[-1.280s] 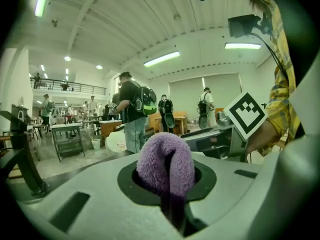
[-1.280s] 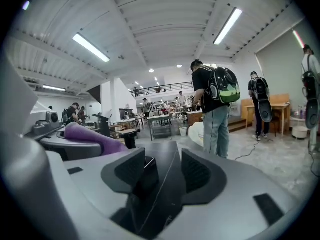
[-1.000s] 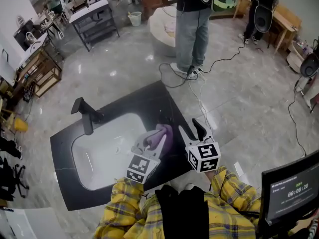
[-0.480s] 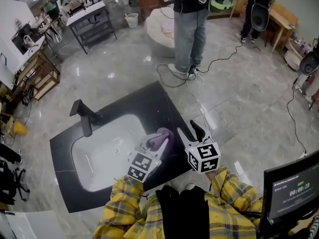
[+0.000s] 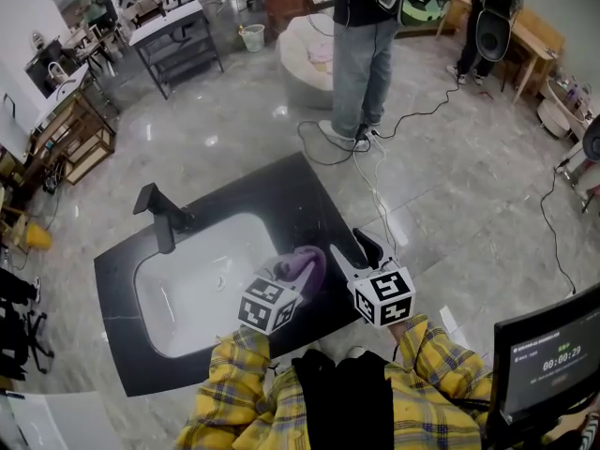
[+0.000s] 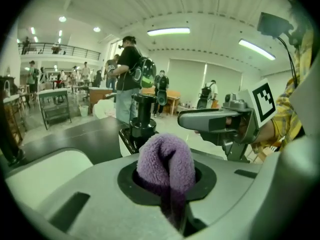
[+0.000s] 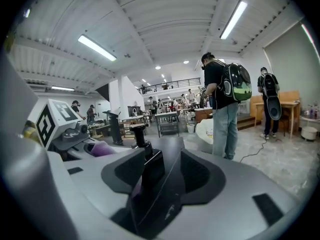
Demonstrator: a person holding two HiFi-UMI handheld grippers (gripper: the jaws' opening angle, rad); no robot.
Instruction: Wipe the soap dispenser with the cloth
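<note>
Soap dispenser (image 6: 143, 128) stands on the black table (image 5: 281, 190), just right of the white sink (image 5: 202, 270) and across from the black tap (image 5: 161, 216). The right claw (image 5: 349, 245) is spread, with the dispenser at its tips and no pad seen pressing it. The left claw (image 6: 170, 194) pinches a purple cloth (image 6: 166, 159) just beside the dispenser.

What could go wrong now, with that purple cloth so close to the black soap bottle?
1. The right tool stands open just short of the soap dispenser, so nothing seems to steady it. A push from the cloth might topple something that tall and narrow.
2. Only a small tuft of cloth pokes out of the left tool, so its hard jaws may rub the dispenser instead.
</note>
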